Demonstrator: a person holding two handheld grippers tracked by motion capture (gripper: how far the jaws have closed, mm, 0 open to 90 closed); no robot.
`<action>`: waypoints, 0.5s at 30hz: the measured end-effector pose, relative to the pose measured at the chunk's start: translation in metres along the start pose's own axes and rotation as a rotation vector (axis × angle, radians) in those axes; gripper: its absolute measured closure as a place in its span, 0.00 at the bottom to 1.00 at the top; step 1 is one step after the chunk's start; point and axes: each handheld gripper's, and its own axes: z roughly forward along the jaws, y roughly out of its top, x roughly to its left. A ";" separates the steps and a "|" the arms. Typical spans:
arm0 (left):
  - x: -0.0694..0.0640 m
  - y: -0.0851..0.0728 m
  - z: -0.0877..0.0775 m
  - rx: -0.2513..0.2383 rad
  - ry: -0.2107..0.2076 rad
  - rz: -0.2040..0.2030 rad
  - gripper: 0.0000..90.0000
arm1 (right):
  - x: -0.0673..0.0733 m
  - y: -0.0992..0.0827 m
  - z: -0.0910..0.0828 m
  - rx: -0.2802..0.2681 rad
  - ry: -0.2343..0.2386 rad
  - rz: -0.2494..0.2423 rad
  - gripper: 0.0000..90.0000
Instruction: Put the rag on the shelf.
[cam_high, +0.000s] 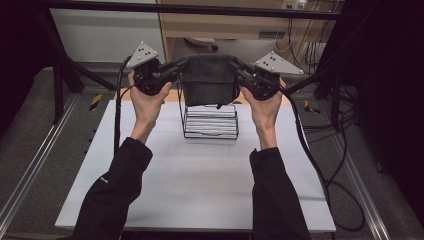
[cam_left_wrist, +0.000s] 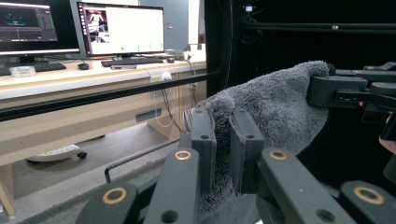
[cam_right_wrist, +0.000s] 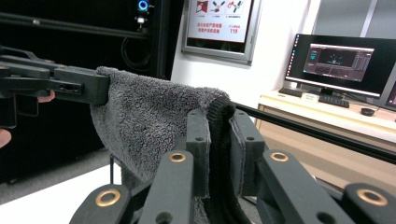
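Above white table (cam_high: 200, 175), both tongs (cam_high: 175, 67) (cam_high: 240, 70) clamp grey towel (cam_high: 209, 80) (over wire rack (cam_high: 210, 122)).

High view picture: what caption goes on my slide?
Two grippers, left and right, hold a grey towel above a wire rack.

A white table top (cam_high: 200, 185) carries a black wire rack (cam_high: 210, 120) standing near its far edge, about midway across. The rack's base rests directly on the white surface; its wires rise upright
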 end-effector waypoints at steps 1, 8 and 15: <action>-0.002 -0.001 -0.001 0.000 -0.001 0.004 0.90 | 0.001 0.000 -0.001 0.005 0.000 -0.006 0.89; -0.009 -0.008 -0.007 0.013 0.002 0.031 0.90 | 0.008 -0.002 -0.008 0.037 0.001 -0.040 0.89; -0.009 -0.015 -0.006 0.043 0.001 0.030 0.90 | 0.009 -0.009 -0.009 0.056 0.006 -0.046 0.89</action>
